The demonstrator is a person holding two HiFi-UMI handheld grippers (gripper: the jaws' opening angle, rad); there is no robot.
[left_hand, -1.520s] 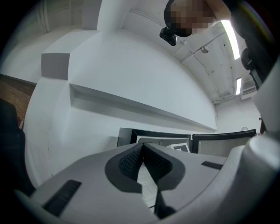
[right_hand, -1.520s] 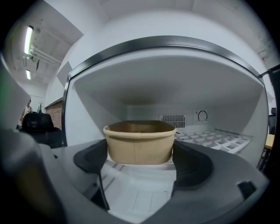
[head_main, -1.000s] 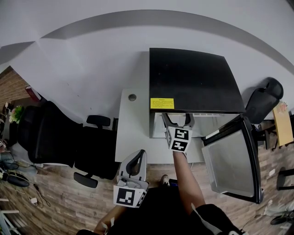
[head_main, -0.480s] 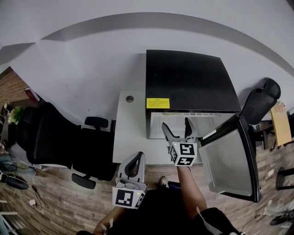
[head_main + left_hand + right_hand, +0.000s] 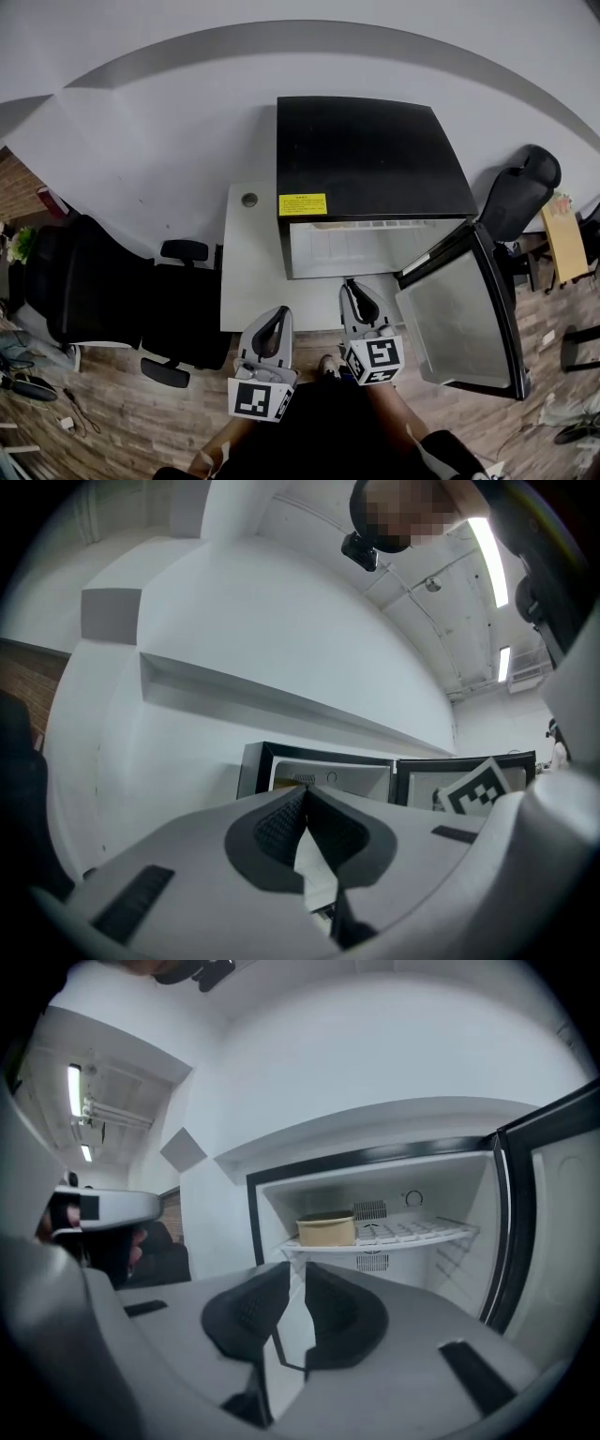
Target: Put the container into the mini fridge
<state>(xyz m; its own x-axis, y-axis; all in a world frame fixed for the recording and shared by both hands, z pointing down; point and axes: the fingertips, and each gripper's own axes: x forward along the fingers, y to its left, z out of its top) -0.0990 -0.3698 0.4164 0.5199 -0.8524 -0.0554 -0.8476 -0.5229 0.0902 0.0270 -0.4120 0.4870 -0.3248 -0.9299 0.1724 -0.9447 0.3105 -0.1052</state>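
Observation:
The black mini fridge (image 5: 375,159) stands with its door (image 5: 459,319) swung wide to the right. In the right gripper view a tan container with a dark lid (image 5: 326,1229) sits on the left of the white wire shelf (image 5: 412,1232) inside. My right gripper (image 5: 358,292) is outside the fridge, in front of the opening. Its jaws (image 5: 296,1274) are closing, almost together, with nothing between them. My left gripper (image 5: 274,323) hangs lower left, over the table's front edge, shut and empty (image 5: 306,794).
The fridge rests on a white table (image 5: 253,272) against a white wall. Black office chairs (image 5: 103,291) stand to the left, another chair (image 5: 520,192) to the right behind the door. A yellow sticker (image 5: 302,203) marks the fridge's top front edge. The floor is wood-patterned.
My right gripper has drawn back out of the fridge toward me, and its jaws have gone from wide apart to nearly together. The left gripper has barely moved.

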